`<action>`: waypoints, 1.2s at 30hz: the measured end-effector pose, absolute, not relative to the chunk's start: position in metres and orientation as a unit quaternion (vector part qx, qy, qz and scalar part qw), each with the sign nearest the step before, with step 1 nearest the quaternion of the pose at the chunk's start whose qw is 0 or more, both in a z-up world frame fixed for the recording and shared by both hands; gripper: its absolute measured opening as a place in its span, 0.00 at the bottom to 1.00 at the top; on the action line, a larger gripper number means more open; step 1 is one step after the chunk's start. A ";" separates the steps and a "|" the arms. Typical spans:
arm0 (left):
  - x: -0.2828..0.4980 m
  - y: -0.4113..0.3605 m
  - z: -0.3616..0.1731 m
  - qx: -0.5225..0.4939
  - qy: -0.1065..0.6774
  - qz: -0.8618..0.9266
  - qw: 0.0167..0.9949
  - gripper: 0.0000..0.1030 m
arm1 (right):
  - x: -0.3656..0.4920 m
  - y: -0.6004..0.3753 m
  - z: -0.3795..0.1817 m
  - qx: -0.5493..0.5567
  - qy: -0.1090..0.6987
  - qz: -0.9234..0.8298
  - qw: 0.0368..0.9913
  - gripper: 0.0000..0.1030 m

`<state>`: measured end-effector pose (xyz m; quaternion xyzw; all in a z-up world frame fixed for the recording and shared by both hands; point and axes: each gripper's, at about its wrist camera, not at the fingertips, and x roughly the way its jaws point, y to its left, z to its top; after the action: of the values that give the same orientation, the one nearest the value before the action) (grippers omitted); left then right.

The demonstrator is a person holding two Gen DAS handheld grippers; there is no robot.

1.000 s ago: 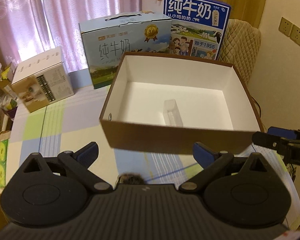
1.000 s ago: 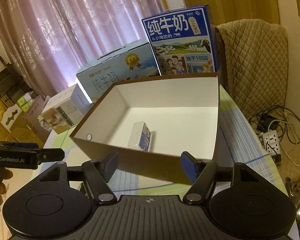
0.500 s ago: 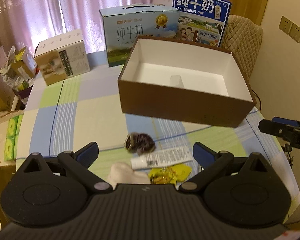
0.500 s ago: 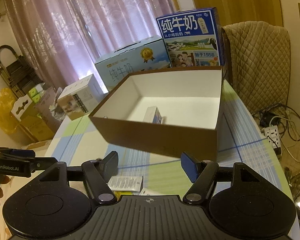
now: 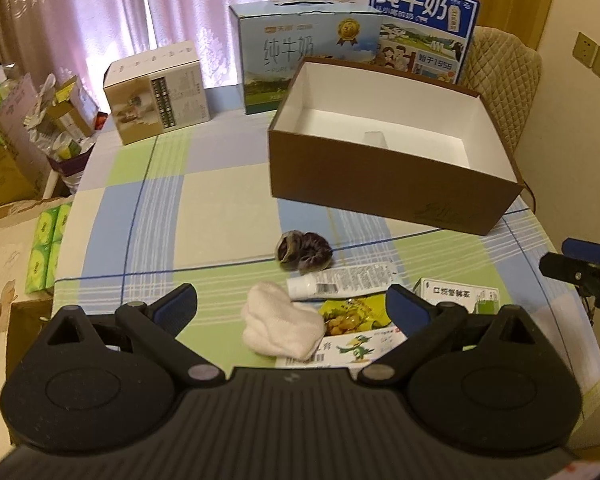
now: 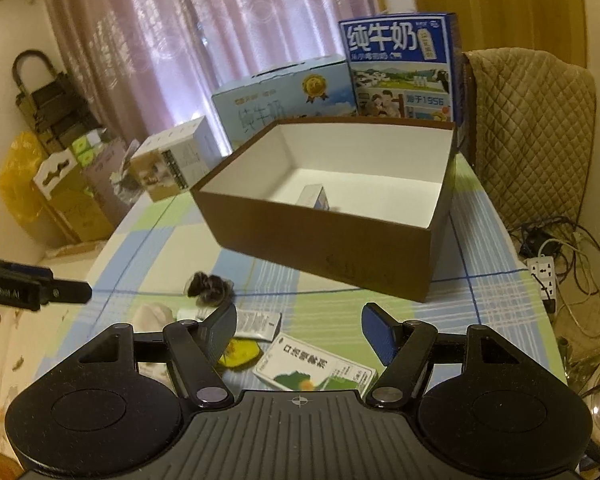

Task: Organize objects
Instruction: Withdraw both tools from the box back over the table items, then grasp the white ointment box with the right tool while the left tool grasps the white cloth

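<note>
An open brown box (image 5: 392,196) (image 6: 324,252) with a white inside stands on the checked table; a small carton (image 6: 314,197) lies in it. In front of it lie a dark scrunchie (image 5: 303,249) (image 6: 210,283), a white tube (image 5: 340,281), a white cloth (image 5: 280,326), a yellow snack packet (image 5: 350,316), a white and green carton (image 6: 316,368) (image 5: 456,294) and a flat packet with a bird picture (image 5: 356,348). My left gripper (image 5: 290,306) is open and empty above the cloth. My right gripper (image 6: 298,332) is open and empty above the carton.
Two milk cases (image 5: 308,52) (image 5: 422,24) and a white box (image 5: 158,94) stand at the table's far side. A padded chair (image 6: 532,132) stands at the far right. Cables and a power strip (image 6: 544,272) lie on the floor. Cartons are piled at the left (image 5: 4,168).
Both grippers have pulled back from the box toward the table's near edge. The loose items in front of the box have come into view. Both stay open.
</note>
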<state>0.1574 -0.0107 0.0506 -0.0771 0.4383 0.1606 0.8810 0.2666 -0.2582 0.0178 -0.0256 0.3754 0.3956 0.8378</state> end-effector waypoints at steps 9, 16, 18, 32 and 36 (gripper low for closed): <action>0.140 0.004 0.044 -0.091 0.445 0.199 0.868 0.96 | 0.269 -0.255 -0.003 -0.068 0.377 0.426 0.820 0.65; 0.129 0.014 0.037 -0.110 0.452 0.228 0.855 0.96 | 0.280 -0.248 -0.023 -0.104 0.385 0.439 0.805 0.65; 0.127 0.017 0.034 -0.114 0.454 0.235 0.852 0.96 | 0.282 -0.246 -0.026 -0.109 0.386 0.441 0.803 0.65; 0.099 0.035 0.016 -0.153 0.467 0.289 0.822 0.96 | 0.261 -0.188 -0.043 -0.164 0.375 0.559 0.721 0.65; 0.082 0.046 0.009 -0.173 0.467 0.316 0.807 0.96 | 0.257 -0.159 -0.051 -0.188 0.373 0.598 0.684 0.64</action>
<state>0.0817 0.0465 0.0090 -0.1725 0.4674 0.3159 0.8074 0.2573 -0.1592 -0.0508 -0.1881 0.3733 0.5976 0.6842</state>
